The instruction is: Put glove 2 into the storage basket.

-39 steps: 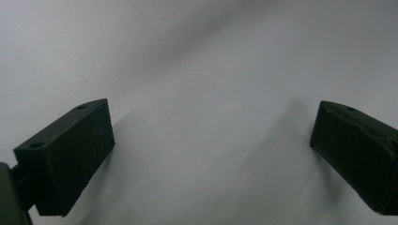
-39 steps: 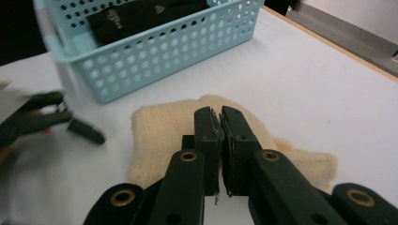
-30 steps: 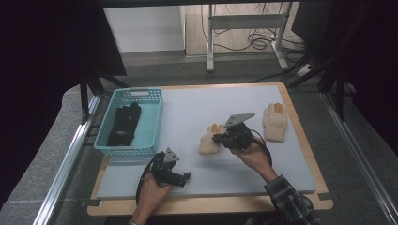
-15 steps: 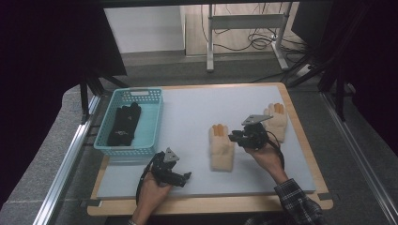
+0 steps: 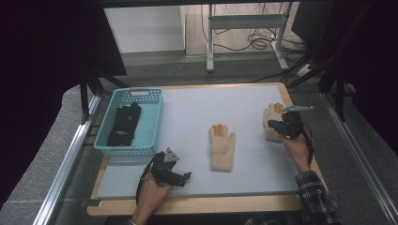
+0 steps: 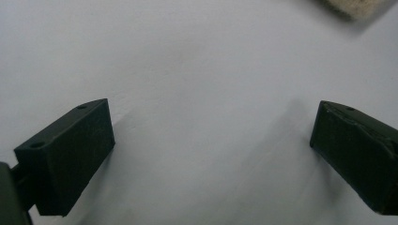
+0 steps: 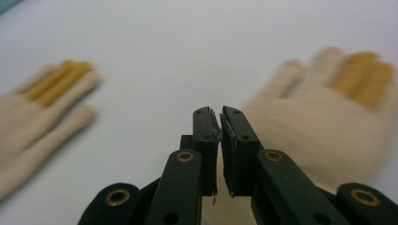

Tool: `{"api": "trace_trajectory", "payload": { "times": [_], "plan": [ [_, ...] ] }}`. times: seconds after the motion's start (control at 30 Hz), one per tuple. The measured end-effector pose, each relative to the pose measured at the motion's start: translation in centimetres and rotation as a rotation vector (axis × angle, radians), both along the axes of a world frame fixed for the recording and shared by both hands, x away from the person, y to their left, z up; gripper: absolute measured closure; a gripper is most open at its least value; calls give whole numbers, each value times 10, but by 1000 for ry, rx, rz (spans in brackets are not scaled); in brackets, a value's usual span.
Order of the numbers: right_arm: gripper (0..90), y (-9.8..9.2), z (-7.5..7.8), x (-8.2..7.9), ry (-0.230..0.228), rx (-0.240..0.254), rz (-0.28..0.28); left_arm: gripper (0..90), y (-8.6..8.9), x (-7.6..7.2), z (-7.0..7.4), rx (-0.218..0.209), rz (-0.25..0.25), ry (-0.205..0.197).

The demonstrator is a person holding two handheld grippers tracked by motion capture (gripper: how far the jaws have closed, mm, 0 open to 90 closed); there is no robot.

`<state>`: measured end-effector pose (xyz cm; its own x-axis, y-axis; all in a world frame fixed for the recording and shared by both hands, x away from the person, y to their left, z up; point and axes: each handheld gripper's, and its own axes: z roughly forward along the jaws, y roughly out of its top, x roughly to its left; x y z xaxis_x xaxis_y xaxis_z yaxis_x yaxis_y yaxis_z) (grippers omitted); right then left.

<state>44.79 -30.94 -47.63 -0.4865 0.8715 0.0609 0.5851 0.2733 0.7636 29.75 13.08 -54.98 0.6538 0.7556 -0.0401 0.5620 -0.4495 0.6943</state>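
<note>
Pale grey surface (image 5: 197, 108), high view: right claw (image 5: 274, 125), jaws just closed on nothing, over far glove (image 5: 271, 123) at 3 o'clock; centre glove (image 5: 221, 147) flat; left claw (image 5: 187, 177) at 7 o'clock. Left gripper view: jaws wide apart, empty. Right gripper view: jaws nearly touching, gloves either side.

Both cream gloves (image 7: 328, 112) blurred; one (image 6: 356, 7) cropped

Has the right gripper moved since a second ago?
Yes. The right gripper has moved rightward, away from the basket, from the middle glove to the glove by the table's right edge.
</note>
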Motion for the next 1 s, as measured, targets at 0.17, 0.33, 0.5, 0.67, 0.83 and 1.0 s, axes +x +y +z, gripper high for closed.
{"api": "trace_trajectory", "payload": {
  "times": [0.17, 0.33, 0.5, 0.67, 0.83, 1.0],
  "plan": [
    [809, -26, 1, 11, -15, -34, -95, 2, 0, 0, 0, -1, 0, 0],
    [737, -39, -3, 17, -18, -49, -149, 2, 0, 0, 0, -1, 0, 0],
    [636, -43, -16, 20, 9, -54, -172, 2, 0, 0, 0, -1, 0, 0],
    [612, -47, -27, 22, 47, -29, -179, 2, 0, 0, 0, 0, 0, 0],
    [687, -49, -39, 22, 76, -6, -183, 2, 0, 0, 0, 0, 0, 0],
    [862, -48, -39, 22, 99, 30, -179, 2, 0, 0, 0, 0, 0, 0]
  ]
}}
